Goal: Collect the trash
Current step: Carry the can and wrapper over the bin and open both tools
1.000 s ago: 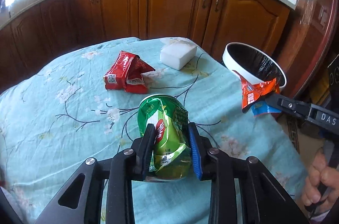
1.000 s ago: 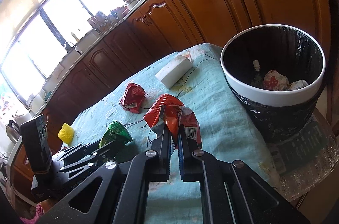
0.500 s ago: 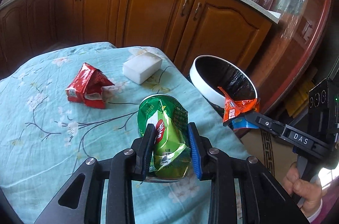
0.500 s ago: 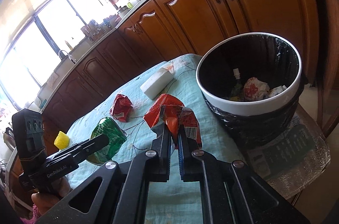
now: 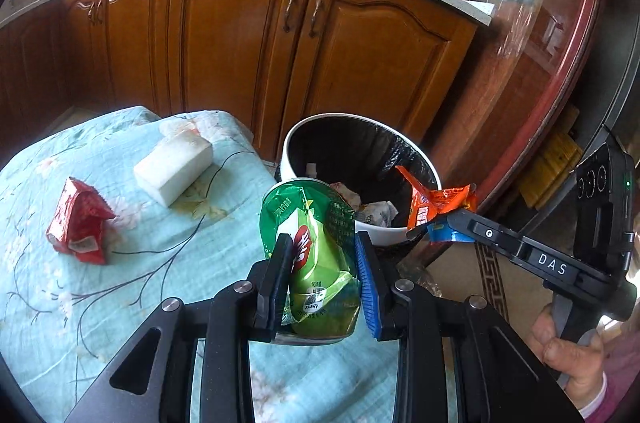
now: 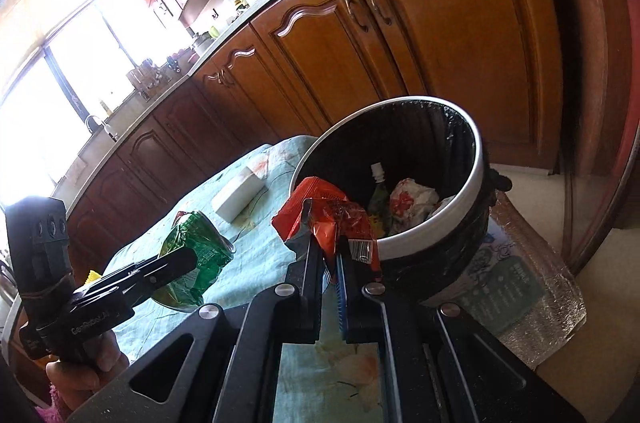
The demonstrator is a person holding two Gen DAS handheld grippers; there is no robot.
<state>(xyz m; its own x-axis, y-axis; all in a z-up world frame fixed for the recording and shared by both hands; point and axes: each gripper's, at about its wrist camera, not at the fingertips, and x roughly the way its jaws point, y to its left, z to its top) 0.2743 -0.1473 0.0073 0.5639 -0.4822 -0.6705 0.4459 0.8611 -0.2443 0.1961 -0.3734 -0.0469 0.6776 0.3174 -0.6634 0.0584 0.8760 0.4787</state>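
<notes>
The left tool (image 5: 323, 273) grips a crushed green can (image 5: 310, 251) over the counter (image 5: 160, 263); the right tool (image 6: 329, 259) pinches an orange wrapper (image 6: 330, 213) (both beside the bin (image 6: 478, 183)).

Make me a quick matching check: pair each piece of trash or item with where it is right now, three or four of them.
Things:
1. green crushed cup
2. orange wrapper
3. red packet
4. white block

Places:
A. lying loose on the tablecloth, left side
B. clamped in the right gripper
C. on the cloth near the bin
D. clamped in the left gripper

Pairs: 1-D, 2-B, 3-A, 4-C
</notes>
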